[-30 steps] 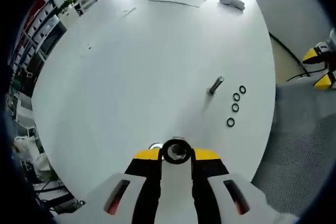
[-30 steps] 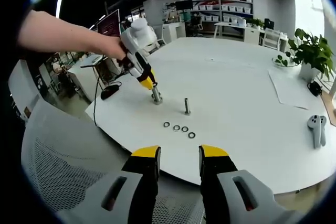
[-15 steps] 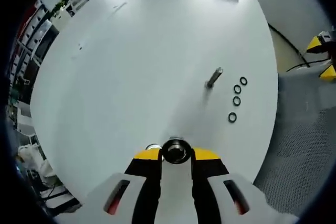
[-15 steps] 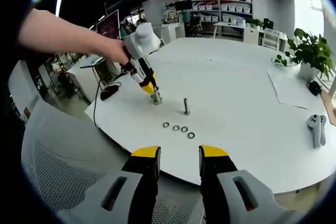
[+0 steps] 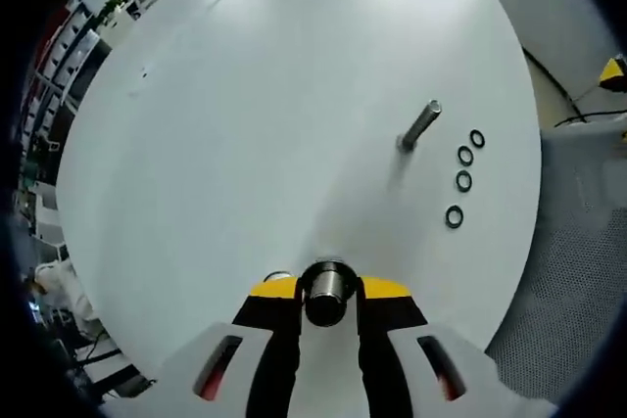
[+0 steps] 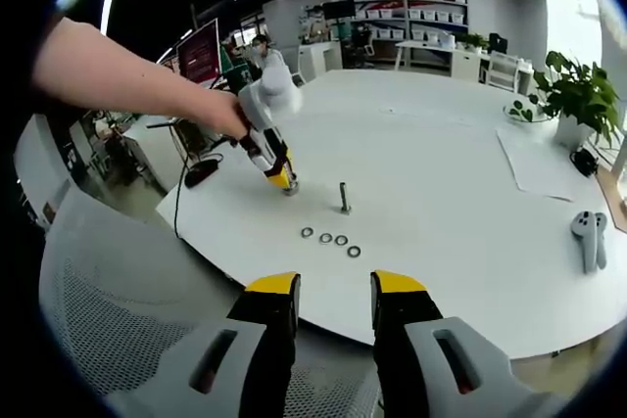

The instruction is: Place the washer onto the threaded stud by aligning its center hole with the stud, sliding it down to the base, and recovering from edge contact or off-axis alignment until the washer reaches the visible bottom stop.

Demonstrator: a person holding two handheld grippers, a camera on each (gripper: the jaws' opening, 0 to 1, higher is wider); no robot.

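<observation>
In the left gripper view my left gripper (image 5: 327, 291) points down at the white table (image 5: 245, 115), shut on a dark washer (image 5: 308, 281) by its rim. A threaded stud (image 5: 328, 297) pokes up through the washer's hole toward the camera. A bit of metal (image 5: 277, 277) shows beside the left jaw. In the right gripper view a hand holds the left gripper (image 6: 283, 179) low over that stud near the table's edge. My right gripper (image 6: 334, 289) hangs open off the table's near edge, with nothing between its jaws.
A second bare stud (image 5: 419, 126) (image 6: 345, 198) stands upright close by, with a row of several spare washers (image 5: 463, 181) (image 6: 331, 239) beside it. Paper sheets, a white controller (image 6: 587, 240) and a potted plant (image 6: 580, 95) sit far across the table. A mesh chair (image 6: 108, 320) stands by the near edge.
The left gripper has moved down along the stud, so the stud's top now sticks up nearer the camera. In the right gripper view it sits lower and more tilted. The right gripper has kept still.
</observation>
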